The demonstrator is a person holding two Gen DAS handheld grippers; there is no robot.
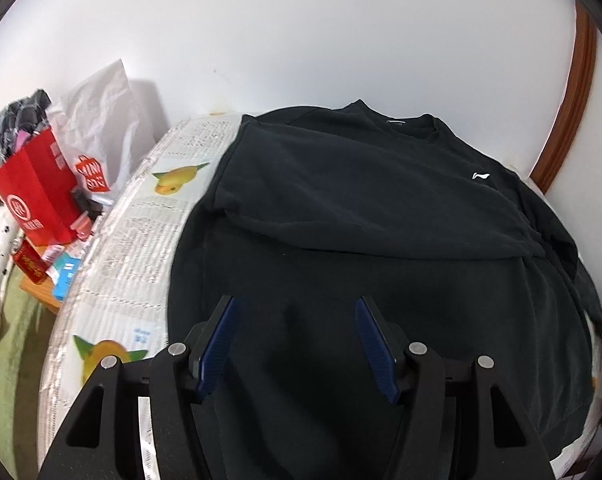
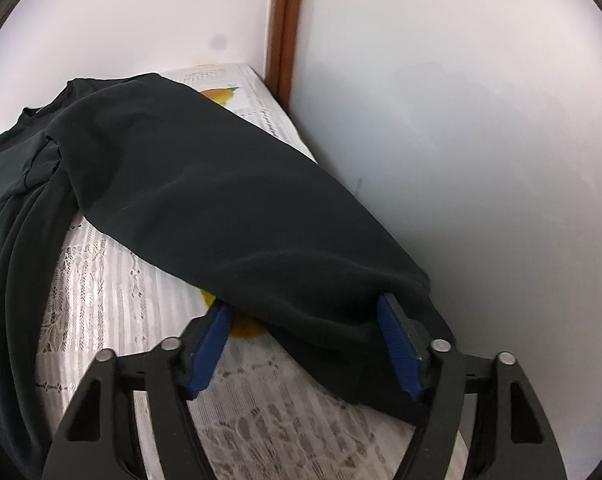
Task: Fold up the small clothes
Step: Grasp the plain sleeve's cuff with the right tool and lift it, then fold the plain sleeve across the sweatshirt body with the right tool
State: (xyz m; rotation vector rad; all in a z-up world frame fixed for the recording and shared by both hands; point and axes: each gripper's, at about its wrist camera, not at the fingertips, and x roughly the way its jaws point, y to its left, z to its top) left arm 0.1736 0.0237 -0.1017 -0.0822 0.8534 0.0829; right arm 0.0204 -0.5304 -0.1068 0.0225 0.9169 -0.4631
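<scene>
One sleeve already lies folded across the black sweatshirt (image 1: pixel 361 216), spread on the table (image 1: pixel 141 240) toward twelve o'clock of the spread, empty left tool (image 1: pixel 295 336). Right wrist view: the right tool (image 2: pixel 305 320) straddles the other sleeve (image 2: pixel 221 208), jaws apart; that fold remains.

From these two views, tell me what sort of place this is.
Probably a lived-in room at home: a black shirt lies on a lace-covered table against white walls, with a red shopping bag and clutter beside it.
</scene>
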